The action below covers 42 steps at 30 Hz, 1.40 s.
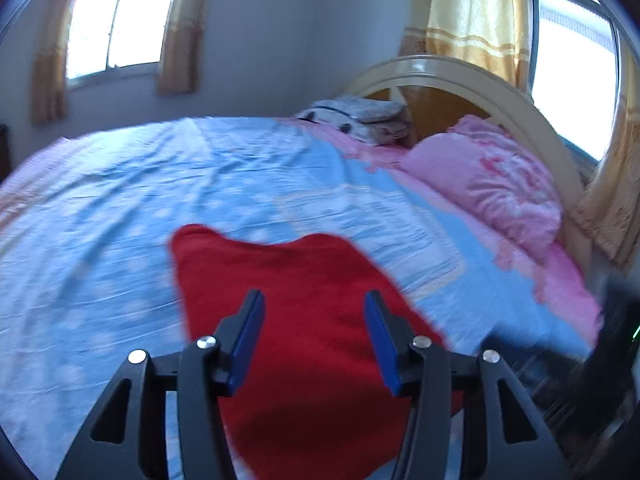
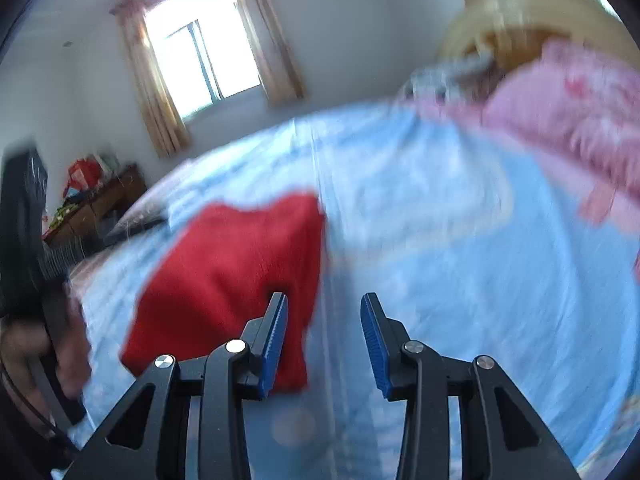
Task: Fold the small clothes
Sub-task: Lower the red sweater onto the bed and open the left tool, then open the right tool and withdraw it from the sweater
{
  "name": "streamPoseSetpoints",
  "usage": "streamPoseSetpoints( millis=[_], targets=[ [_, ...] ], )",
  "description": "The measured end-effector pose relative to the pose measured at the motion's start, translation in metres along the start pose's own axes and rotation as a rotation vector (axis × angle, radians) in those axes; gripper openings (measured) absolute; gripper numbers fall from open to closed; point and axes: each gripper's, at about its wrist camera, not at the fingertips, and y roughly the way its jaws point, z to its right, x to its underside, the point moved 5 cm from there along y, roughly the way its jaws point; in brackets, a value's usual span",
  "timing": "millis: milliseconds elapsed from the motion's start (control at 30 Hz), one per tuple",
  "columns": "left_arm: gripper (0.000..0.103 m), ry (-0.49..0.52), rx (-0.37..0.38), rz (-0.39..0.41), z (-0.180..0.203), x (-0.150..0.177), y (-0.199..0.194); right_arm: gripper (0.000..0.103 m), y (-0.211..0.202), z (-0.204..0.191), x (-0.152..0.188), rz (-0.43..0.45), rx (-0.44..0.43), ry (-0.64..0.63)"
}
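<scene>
A red cloth [image 1: 304, 320] lies flat on the blue sheet [image 1: 120, 208] of the bed, near the front edge. The left tongs [image 1: 314, 300] hang above the cloth, blades parted, with nothing between them. The right tongs [image 2: 324, 304] are also parted and empty, over bare sheet just beside the cloth's right edge. Wide open sheet stretches behind and to both sides of the cloth. A pink pillow [image 1: 492, 188] sits far off by the headboard [image 1: 460, 76], well apart from the cloth.
</scene>
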Motion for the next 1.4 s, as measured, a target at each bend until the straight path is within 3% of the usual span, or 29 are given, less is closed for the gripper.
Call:
streamPoseSetpoints(
  millis=[67, 167, 233, 300, 500, 633, 733, 833, 900, 1133, 1400],
  targets=[
    [0.054, 0.001, -0.026, -0.012, -0.009, 0.013, 0.001, 0.039, 0.006, -0.024, -0.012, -0.01, -0.073, -0.062],
    [0.054, -0.027, -0.048, -0.088, -0.018, 0.035, 0.017, 0.039, 0.042, -0.048, -0.016, -0.129, -0.164, -0.085],
    [0.055, -0.035, -0.069, -0.096, -0.019, 0.043, 0.022, 0.039, 0.075, -0.048, -0.01, -0.228, -0.152, -0.062],
    [0.058, -0.039, -0.078, -0.089, -0.021, 0.047, 0.022, 0.039, 0.103, -0.035, 0.001, -0.297, -0.078, -0.066],
    [0.073, -0.101, -0.017, -0.111, -0.023, 0.071, 0.018, 0.039, 0.093, -0.027, -0.003, -0.251, 0.01, -0.091],
    [0.074, -0.155, 0.003, -0.105, -0.029, 0.073, 0.014, 0.039, 0.072, -0.056, -0.009, -0.184, -0.055, -0.159],
    [0.075, -0.188, 0.01, -0.078, -0.033, 0.072, 0.008, 0.039, 0.078, -0.074, 0.0, -0.211, -0.097, -0.221],
    [0.078, -0.217, -0.002, -0.038, -0.037, 0.072, -0.004, 0.039, 0.1, -0.061, 0.017, -0.297, -0.087, -0.19],
    [0.086, -0.23, -0.017, -0.036, -0.041, 0.071, -0.003, 0.039, 0.098, -0.054, 0.021, -0.267, -0.127, -0.171],
    [0.093, -0.189, -0.072, -0.109, -0.038, 0.073, 0.017, 0.039, 0.09, -0.059, 0.03, -0.252, -0.116, -0.252],
    [0.093, -0.181, -0.07, -0.131, -0.038, 0.082, 0.007, 0.04, 0.081, -0.061, 0.037, -0.205, -0.088, -0.271]
  ],
)
